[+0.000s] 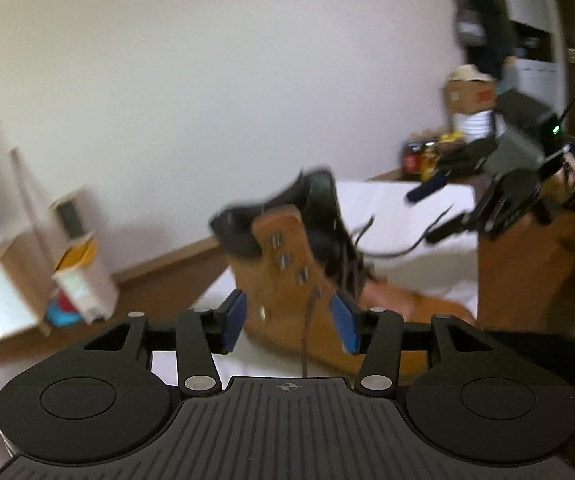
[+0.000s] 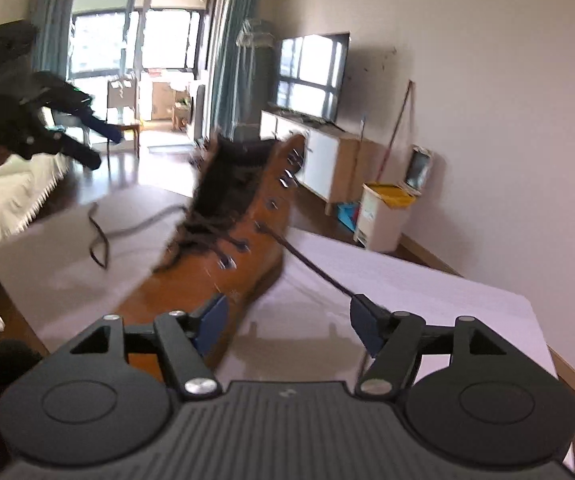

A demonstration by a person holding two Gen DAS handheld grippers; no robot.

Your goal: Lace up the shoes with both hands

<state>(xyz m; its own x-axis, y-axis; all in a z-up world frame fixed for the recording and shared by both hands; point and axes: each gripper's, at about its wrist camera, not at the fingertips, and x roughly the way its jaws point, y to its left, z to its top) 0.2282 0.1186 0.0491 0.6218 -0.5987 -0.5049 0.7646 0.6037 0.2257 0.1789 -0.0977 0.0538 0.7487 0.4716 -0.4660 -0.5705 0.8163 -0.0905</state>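
Left tool [image 1: 291, 322] and right tool [image 2: 287, 322]: both spread wide, gripping nothing; tan boot [image 2: 223, 248] on white bench [image 2: 427, 280] just ahead, lower eyelets crossed, upper hooks bare, dark lace [image 2: 319, 272] trailing toward right tool.

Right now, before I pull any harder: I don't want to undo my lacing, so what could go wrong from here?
1. The lace runs tight to one of the fingers of the right gripper, yet those fingers stand wide open, so it may slip off.
2. The boot looks tilted and blurred on the table. More pull may tip it over.
3. The left gripper is open too, so likely nothing steadies the boot.
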